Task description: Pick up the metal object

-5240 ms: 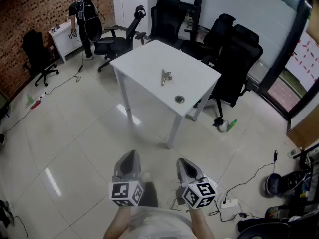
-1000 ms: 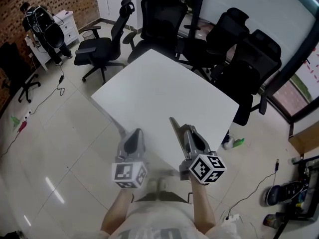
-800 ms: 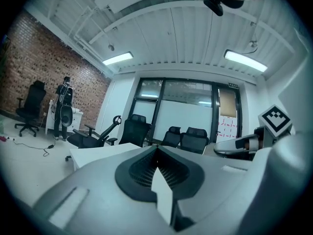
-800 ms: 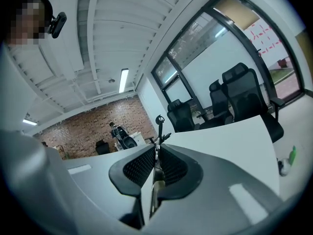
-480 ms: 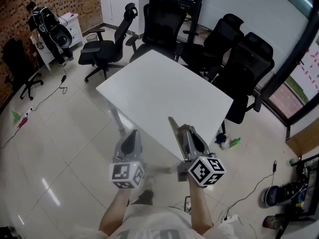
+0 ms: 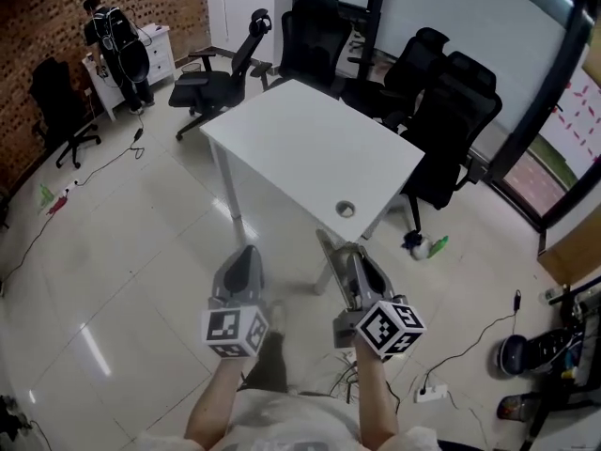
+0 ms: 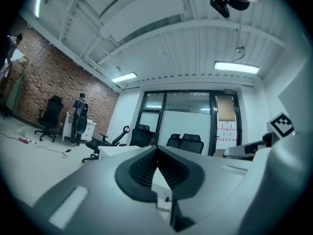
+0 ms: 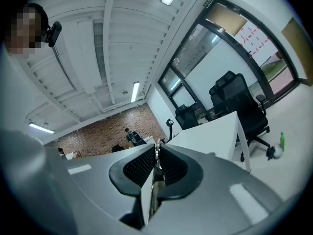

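Note:
The metal object (image 6: 328, 252) is a flat grey strip that sticks forward and up out of my right gripper (image 6: 351, 257), which is shut on it. In the right gripper view the strip (image 8: 150, 190) stands on edge between the dark ribbed pads (image 8: 134, 168) of the right gripper (image 8: 156, 153). My left gripper (image 6: 247, 255) hangs beside it at the same height, shut with nothing in it. Its pads (image 7: 142, 168) meet in the left gripper view of the left gripper (image 7: 156, 153). Both grippers hover over the tiled floor, short of the white table (image 6: 300, 139).
The table has a round cable hole (image 6: 346, 209) near its front corner. Black office chairs (image 6: 449, 111) crowd its far and right sides, and another chair (image 6: 218, 69) stands at the left. A person (image 6: 114, 38) stands by the brick wall. A green bottle (image 6: 428, 244) and cables (image 6: 434, 391) lie on the floor.
The metal object, on the table five seconds ago, is in my right gripper. Over the last second both grippers have drawn back from the table and stand over the floor.

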The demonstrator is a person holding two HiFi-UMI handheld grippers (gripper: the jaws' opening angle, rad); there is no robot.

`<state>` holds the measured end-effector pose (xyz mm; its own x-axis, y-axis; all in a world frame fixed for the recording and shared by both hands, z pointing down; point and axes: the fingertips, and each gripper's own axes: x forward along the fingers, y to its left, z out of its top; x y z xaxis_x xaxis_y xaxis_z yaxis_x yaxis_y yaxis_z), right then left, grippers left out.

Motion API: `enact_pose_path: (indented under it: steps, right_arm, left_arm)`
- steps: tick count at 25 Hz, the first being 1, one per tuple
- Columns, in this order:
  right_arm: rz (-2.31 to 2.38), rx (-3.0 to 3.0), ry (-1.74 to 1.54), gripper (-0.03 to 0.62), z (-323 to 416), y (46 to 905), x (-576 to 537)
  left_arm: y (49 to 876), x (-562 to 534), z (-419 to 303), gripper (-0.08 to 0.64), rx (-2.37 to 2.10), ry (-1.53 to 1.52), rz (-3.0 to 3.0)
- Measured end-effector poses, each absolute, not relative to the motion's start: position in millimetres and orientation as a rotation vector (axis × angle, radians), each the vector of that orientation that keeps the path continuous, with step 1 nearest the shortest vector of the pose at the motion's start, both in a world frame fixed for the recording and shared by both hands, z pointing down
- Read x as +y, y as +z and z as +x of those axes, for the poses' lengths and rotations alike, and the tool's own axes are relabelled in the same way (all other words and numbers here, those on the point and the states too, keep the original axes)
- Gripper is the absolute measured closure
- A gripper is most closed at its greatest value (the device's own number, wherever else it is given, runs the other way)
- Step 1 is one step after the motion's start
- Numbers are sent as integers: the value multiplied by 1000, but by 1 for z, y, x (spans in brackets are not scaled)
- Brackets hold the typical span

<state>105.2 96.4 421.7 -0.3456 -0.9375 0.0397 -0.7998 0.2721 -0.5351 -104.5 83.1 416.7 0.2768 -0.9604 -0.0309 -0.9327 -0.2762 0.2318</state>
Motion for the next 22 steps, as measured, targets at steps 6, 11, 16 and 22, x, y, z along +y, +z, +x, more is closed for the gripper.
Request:
enact_pose_path:
  steps: [6, 11, 16, 22]
  right_arm:
    - [-1576, 2244, -703, 546, 100, 402, 178]
    - [-1540, 2212, -705, 546, 93, 386, 223]
    - [-1578, 2251, -658, 546, 75, 378, 260]
    - [-1589, 2257, -675, 548, 62, 387, 292]
  left_arm:
    - [397, 162, -105, 558, -1771, -236, 2384]
    - [385, 197, -111, 558, -1763, -251, 2393]
    - [375, 225, -125, 559, -1751, -269, 2404]
    - [376, 251, -126, 559, -1709, -258, 2424]
